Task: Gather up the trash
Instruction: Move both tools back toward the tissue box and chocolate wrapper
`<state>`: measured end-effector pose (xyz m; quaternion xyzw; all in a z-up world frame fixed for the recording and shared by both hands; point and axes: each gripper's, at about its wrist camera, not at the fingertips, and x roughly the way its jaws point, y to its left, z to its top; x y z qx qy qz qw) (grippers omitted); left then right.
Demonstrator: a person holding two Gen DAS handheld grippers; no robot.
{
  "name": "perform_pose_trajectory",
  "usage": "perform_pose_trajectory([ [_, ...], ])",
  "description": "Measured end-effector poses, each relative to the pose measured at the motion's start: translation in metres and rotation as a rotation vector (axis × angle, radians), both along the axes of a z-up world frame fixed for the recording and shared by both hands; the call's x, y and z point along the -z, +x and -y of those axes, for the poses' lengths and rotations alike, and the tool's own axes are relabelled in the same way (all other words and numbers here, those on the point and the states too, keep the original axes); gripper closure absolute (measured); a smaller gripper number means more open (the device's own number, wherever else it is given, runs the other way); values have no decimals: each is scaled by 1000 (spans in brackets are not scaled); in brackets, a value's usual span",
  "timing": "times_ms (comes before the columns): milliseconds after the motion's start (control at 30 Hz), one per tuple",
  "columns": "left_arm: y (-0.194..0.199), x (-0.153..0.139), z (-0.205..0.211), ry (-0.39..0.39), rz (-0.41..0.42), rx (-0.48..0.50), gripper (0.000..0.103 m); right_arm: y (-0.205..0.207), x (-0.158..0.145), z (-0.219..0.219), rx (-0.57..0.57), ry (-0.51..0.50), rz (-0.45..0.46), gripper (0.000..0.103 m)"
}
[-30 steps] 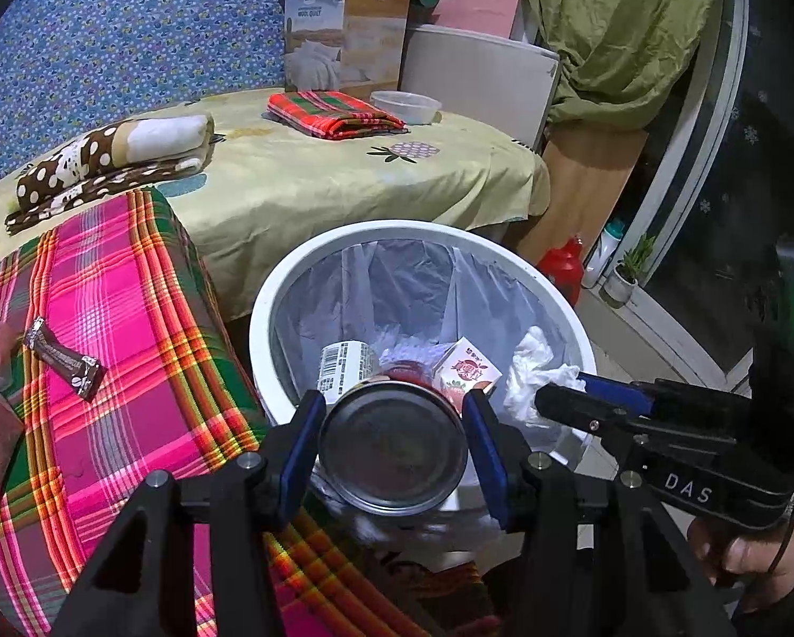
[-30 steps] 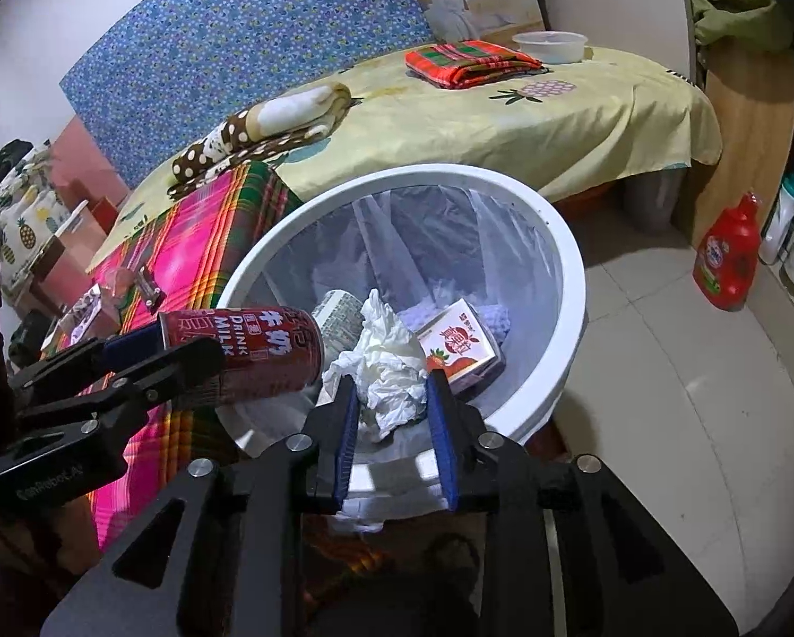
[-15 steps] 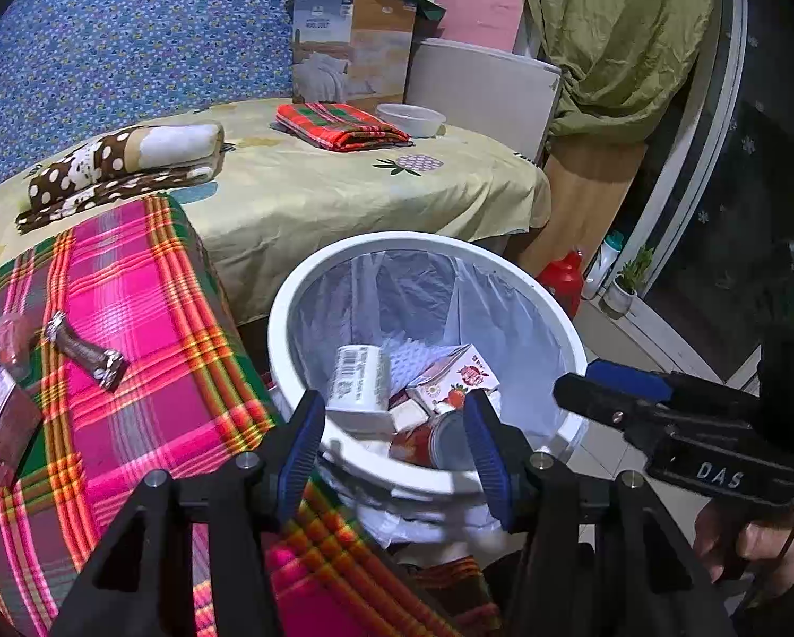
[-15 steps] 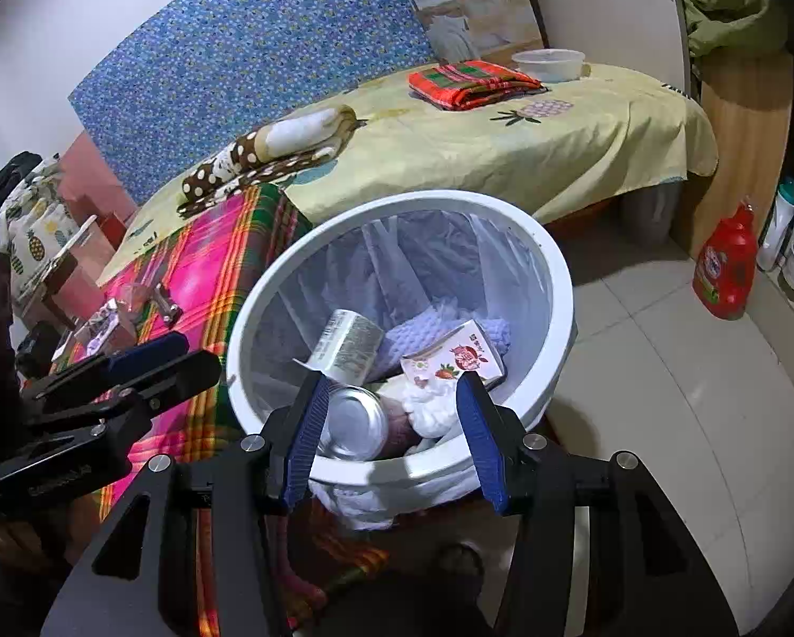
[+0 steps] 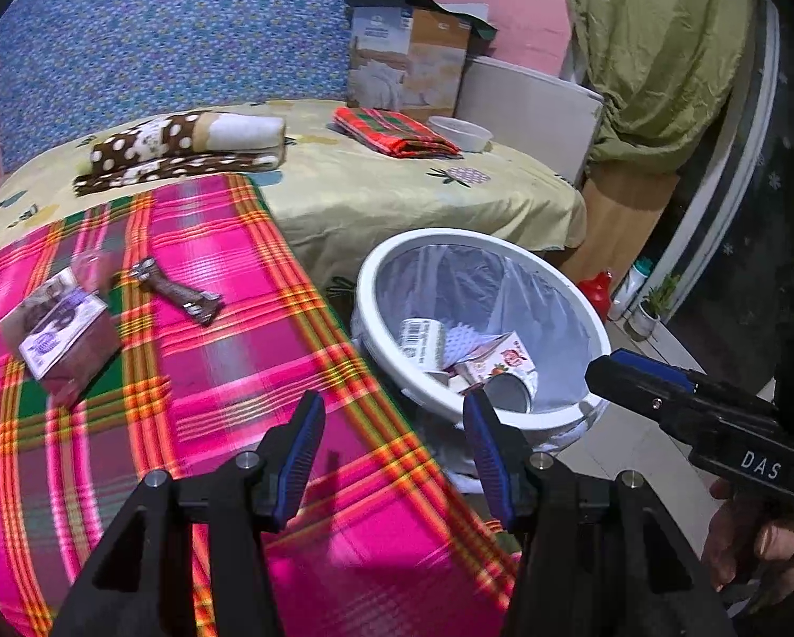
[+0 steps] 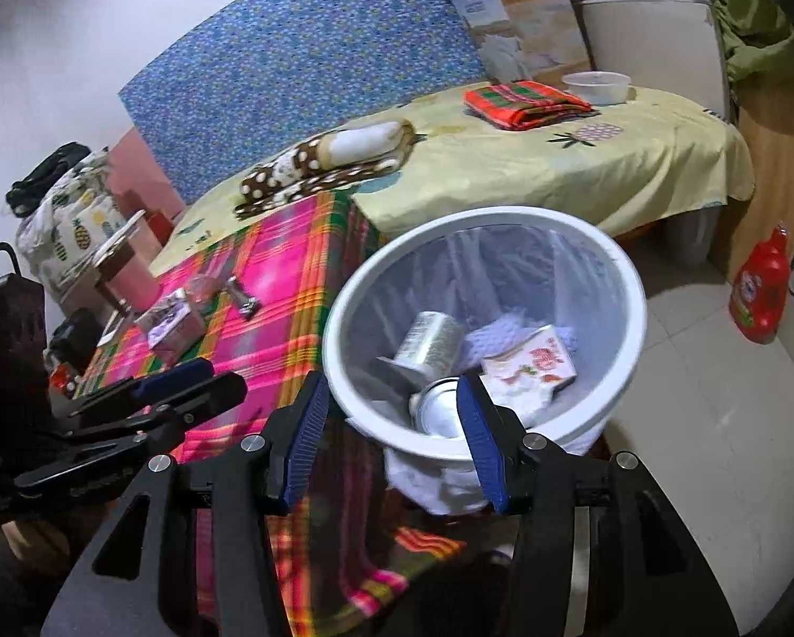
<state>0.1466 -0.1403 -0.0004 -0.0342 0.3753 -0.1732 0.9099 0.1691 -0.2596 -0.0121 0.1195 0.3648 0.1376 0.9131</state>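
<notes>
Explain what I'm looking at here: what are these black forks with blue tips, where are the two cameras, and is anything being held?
No robot: a person carries a handheld two-finger gripper in each hand, with a fisheye camera on each looking forward along its fingers. One picture looks along the left gripper, the other along the right gripper. Both are open and hold nothing. The white bin on the floor contains a can, a small carton and other rubbish. On the pink plaid cloth lie a brown wrapper and a purple box, not yet collected.
</notes>
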Motion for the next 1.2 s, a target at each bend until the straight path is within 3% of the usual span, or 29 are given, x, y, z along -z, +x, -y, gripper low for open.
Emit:
perform_pose_trajectory([
  [633, -33, 10, -84, 10, 5, -210, 47, -6, -7, -64, -165, 18, 20, 51],
  [1033, -47, 11, -117, -5, 13, -251, 47, -5, -9, -97, -258, -30, 24, 51],
  [1200, -45, 10, -129, 26, 22, -268, 47, -1, -13, -110, -289, -58, 32, 51],
])
